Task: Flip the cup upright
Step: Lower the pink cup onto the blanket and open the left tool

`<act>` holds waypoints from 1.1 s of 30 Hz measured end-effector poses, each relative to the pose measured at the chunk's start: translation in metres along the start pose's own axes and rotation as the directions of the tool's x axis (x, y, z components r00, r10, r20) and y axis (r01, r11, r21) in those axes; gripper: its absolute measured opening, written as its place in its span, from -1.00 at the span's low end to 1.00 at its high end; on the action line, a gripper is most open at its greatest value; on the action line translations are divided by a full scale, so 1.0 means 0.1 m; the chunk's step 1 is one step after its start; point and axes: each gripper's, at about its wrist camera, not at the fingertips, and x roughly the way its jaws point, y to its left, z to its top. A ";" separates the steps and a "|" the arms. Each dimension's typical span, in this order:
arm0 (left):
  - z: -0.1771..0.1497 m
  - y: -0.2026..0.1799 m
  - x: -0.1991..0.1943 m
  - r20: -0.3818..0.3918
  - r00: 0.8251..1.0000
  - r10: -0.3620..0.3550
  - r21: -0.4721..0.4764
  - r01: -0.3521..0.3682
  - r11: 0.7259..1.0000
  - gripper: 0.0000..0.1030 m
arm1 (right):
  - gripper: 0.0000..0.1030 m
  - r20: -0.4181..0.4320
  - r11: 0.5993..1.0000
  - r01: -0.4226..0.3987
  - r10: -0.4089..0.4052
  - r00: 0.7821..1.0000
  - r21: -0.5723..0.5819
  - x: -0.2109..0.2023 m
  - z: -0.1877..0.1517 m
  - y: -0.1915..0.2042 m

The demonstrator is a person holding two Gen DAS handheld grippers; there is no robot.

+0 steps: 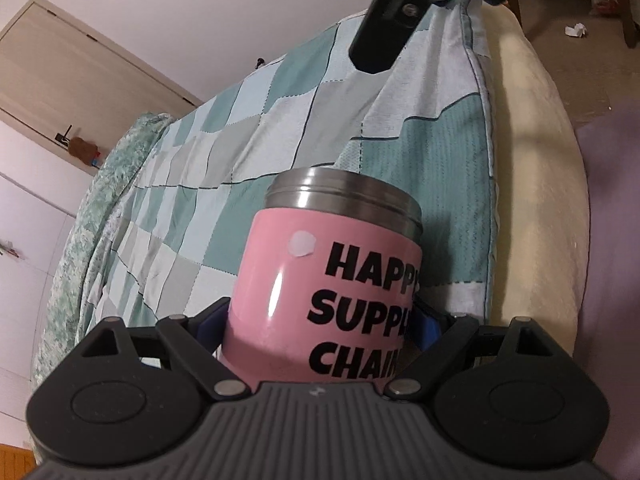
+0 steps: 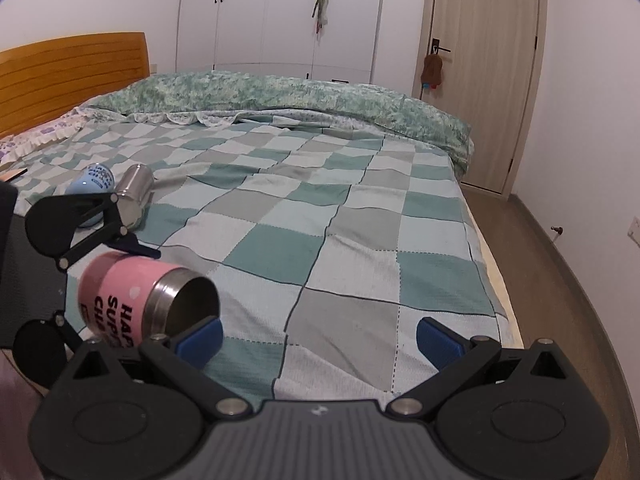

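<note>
In the left wrist view we read "HAPP", "SUPPL", "CHAIN" in black on the pink cup (image 1: pixel 324 300), cut off at its right side; our left gripper (image 1: pixel 320 320) is clamped on the cup's lower body, steel rim pointing away over the checked blanket (image 1: pixel 224 152). In the right wrist view the same cup (image 2: pixel 132 300) lies tilted on its side at the bed's near left, its dark inside apparently empty, while our right gripper (image 2: pixel 320 334) hovers with blue pads (image 2: pixel 202 336) wide apart. A blue cup (image 2: pixel 92 180) and steel cup (image 2: pixel 134 194) lie beyond.
</note>
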 end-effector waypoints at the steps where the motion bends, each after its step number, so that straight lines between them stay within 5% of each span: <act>1: 0.00 0.00 -0.01 -0.003 1.000 0.002 -0.003 -0.002 1.000 0.76 | 1.00 0.000 1.000 0.002 -0.002 1.000 -0.001 -0.01 0.00 0.01; 6: -0.03 0.00 -0.16 0.032 0.999 0.040 -0.036 -0.039 0.999 1.00 | 1.00 0.012 1.000 0.010 -0.010 1.000 0.005 -0.10 0.06 0.04; 16: -0.35 0.27 -0.92 0.180 0.982 0.055 -0.315 0.005 0.949 1.00 | 1.00 0.006 0.999 0.021 -0.021 1.000 0.035 -0.39 0.17 0.30; 21: -0.66 0.37 -1.20 0.184 0.976 0.115 -0.438 -0.023 0.899 1.00 | 1.00 -0.027 0.999 0.010 -0.009 1.000 0.036 -0.42 0.21 0.59; 27: -1.10 0.52 -1.44 0.149 0.975 0.163 -0.588 -0.045 0.808 1.00 | 1.00 -0.053 0.999 0.015 -0.013 0.999 0.034 -0.37 0.22 0.97; 33: -1.46 0.53 -1.57 0.124 0.977 0.176 -0.638 -0.057 0.768 1.00 | 1.00 -0.102 0.998 0.000 -0.007 0.995 -0.066 -0.18 0.20 1.31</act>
